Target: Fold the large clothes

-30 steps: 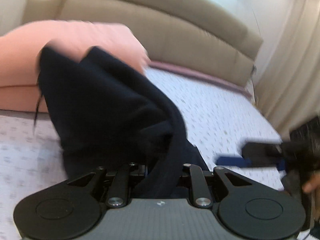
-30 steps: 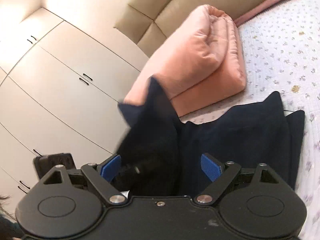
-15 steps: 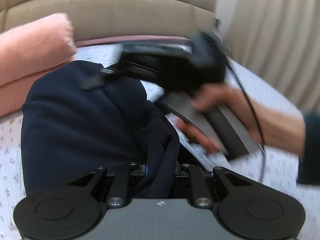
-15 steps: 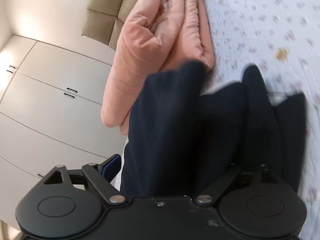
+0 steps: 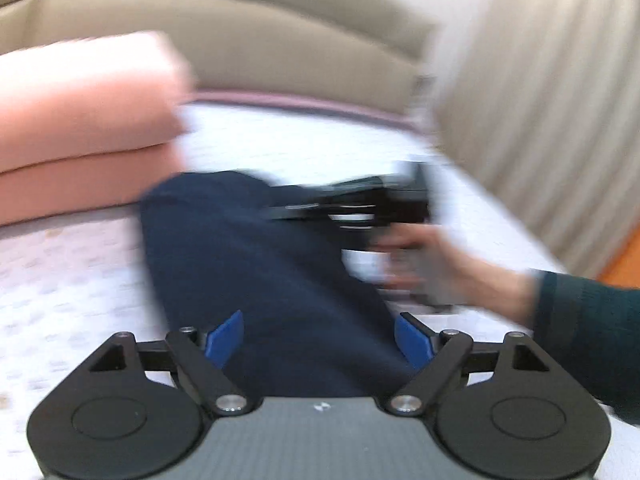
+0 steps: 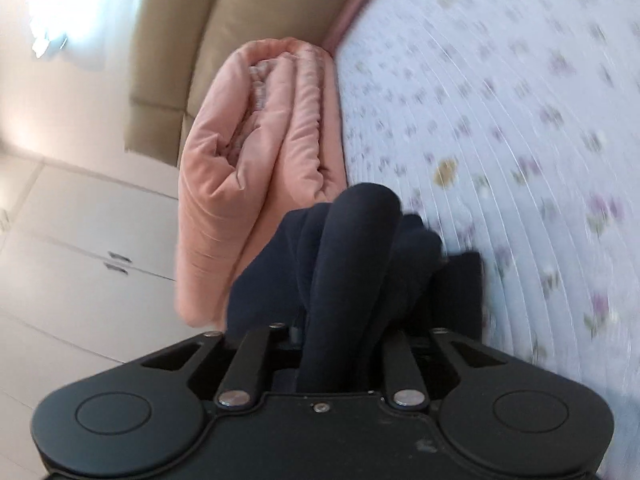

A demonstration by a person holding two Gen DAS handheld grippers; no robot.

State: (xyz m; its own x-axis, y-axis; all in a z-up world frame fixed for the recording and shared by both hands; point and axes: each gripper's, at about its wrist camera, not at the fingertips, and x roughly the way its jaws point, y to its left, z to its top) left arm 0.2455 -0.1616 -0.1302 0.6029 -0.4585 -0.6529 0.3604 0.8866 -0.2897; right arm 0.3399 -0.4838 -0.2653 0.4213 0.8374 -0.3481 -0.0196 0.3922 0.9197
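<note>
Left wrist view: heavy motion blur. Navy garment [image 5: 256, 264] is soft, matte knit, folded into a long band lying on the quilted floral bedspread [image 5: 72, 280]. Long axis runs from the camera away toward the pink quilt [image 5: 84, 120], leaning slightly left; far end rounded. Left gripper [image 5: 318, 338] has its blue-padded fingers [image 5: 224, 336] spread wide. The cloth's near end passes between them, filling most of the gap; contact with the pads not resolvable. Pink quilt is thick, smooth, stacked in two folds at upper left, with a tan padded headboard [image 5: 248, 52] behind it. Pleated pale curtain [image 5: 540, 112] at right. Right hand [image 5: 436, 268], dark green sleeve at the wrist, holds the right gripper's black body on the garment's right side, blurred.

Right wrist view: right gripper [image 6: 340, 344] has its linkage bars drawn in close and a thick bunched fold of the navy garment [image 6: 352, 264] clamped between them. Fingertips are buried in cloth. The fold rises from the jaws straight away from the camera as rounded, rolled ridges; the top sits just beside the pink quilt's [image 6: 256, 160] end. Quilt end shows plush rolled layers. Bedspread [image 6: 520, 140] is ribbed with small flower print. White cabinet doors [image 6: 80, 264] at left.
</note>
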